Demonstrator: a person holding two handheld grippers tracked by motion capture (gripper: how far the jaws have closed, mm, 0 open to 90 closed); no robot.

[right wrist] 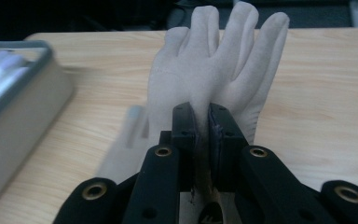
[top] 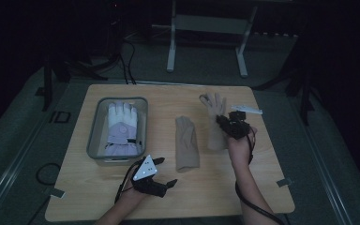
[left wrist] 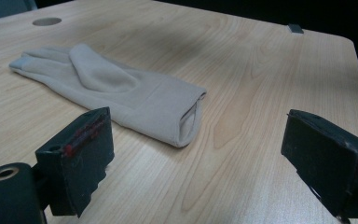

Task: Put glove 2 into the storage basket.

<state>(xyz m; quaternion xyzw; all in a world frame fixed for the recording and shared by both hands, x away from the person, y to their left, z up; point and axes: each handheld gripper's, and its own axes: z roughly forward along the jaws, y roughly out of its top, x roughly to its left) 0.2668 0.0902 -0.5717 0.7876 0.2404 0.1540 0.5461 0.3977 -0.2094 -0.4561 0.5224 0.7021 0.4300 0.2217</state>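
Right gripper view: fingers [right wrist: 204, 135] pinch the soft beige cloth glove [right wrist: 214, 70] thinly; it could slip. Left fingers [left wrist: 81, 158] stand apart.

Bin [right wrist: 14, 93] cut off at left edge (blurred)

The grey plastic bin [top: 93, 140] with its white gloves [top: 122, 129] blocks the left side of the light wooden table [top: 262, 187], its raised walls barring any low sweep there. A flat beige fabric glove [top: 186, 143] lies mid-table, with bare lanes of wood either side. The near edge and right front corner lie open, while a small white object [top: 247, 109] sits far right.
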